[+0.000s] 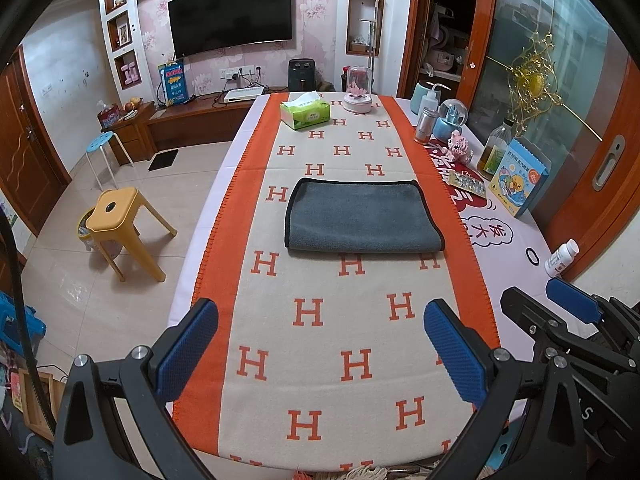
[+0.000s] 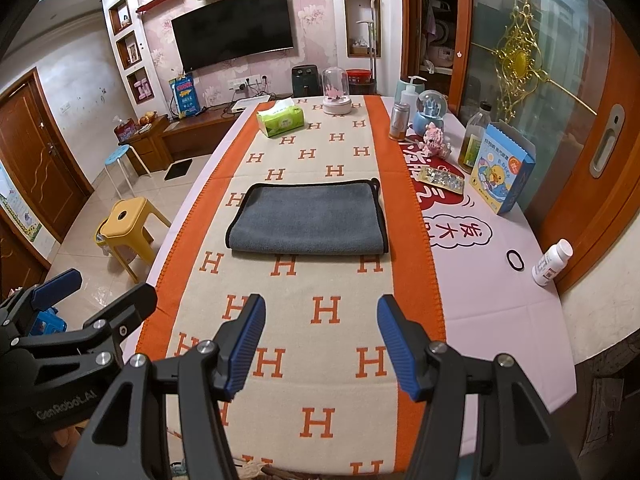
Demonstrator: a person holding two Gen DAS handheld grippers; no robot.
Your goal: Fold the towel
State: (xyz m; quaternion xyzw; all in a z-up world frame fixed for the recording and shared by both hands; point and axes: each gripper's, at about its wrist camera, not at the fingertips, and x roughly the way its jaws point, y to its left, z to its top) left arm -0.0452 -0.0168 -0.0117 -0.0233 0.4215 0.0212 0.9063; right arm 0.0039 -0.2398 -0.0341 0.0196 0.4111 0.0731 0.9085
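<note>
Grey towel (image 1: pixel 362 216) folded flat on H-pattern runner (image 1: pixel 332 344), 12 o'clock of both. Left hand-held gripper (image 1: pixel 320 354) jaws apart, empty. Right hand-held gripper (image 2: pixel 321 346) jaws apart, empty.

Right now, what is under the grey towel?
The towel lies on an orange-edged cloth with an H pattern. What the cloth looks like beneath it is hidden.

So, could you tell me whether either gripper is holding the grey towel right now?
No, the towel lies folded on the table runner, well ahead of both open grippers.
</note>
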